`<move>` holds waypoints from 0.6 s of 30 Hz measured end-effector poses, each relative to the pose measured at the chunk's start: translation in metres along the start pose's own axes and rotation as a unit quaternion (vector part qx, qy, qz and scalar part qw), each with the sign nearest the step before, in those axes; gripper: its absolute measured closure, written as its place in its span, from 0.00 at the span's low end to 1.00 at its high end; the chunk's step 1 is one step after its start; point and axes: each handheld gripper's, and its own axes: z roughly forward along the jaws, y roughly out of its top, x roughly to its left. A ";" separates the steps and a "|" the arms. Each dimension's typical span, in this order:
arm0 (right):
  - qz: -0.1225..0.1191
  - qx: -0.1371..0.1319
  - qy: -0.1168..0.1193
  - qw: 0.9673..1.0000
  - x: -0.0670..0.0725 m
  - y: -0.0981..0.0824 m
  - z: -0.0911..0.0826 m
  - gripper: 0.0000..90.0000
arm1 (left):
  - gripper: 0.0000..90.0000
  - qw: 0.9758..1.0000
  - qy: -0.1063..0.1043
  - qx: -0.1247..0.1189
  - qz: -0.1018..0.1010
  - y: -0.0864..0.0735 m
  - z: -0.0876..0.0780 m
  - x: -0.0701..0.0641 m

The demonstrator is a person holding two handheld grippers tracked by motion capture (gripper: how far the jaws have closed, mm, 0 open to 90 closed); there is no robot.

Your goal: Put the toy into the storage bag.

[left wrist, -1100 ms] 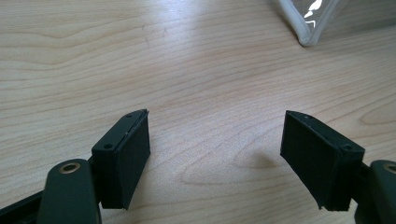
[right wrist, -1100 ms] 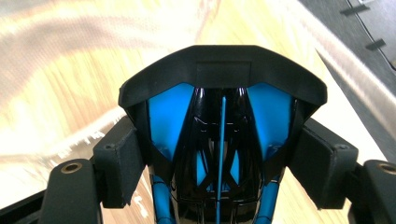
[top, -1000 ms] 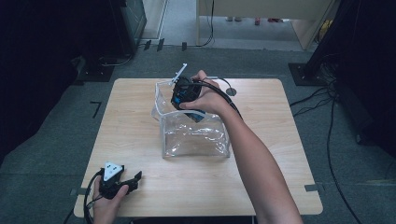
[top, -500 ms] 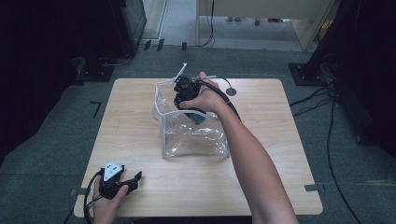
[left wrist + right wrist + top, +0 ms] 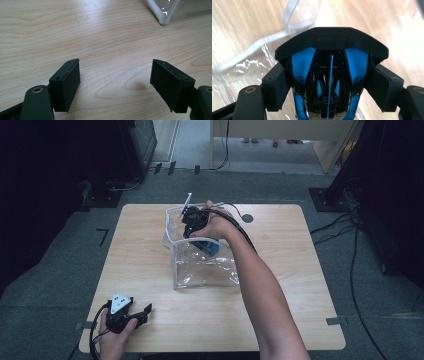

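Jaws of right gripper (image 5: 329, 82) clamp a black-and-blue object (image 5: 329, 55), now lower into the clear pouch (image 5: 205, 267) at table centre. Left gripper (image 5: 116, 85) unmoved near-left, jaws wide, empty; its view shows pouch corner.

Even overhead light is falling on the desk (image 5: 150, 270) in the high view, while the room's left and right sides are sinking into darkness. Glare is glinting off the clear bag (image 5: 205, 267) near the desk's middle. In the left gripper view, soft shadows are lying under the jaws
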 end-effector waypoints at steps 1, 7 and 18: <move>-0.001 0.006 0.004 1.000 0.000 -0.001 0.003 0.29 | 0.27 1.000 0.000 0.000 0.000 0.000 0.000 0.000; -0.011 0.037 0.022 0.999 0.001 -0.008 0.015 0.29 | 0.27 1.000 0.000 0.000 0.000 0.000 0.000 0.000; -0.018 0.080 0.033 0.996 0.006 -0.011 0.023 0.29 | 0.27 1.000 0.000 0.001 0.001 0.000 0.000 0.000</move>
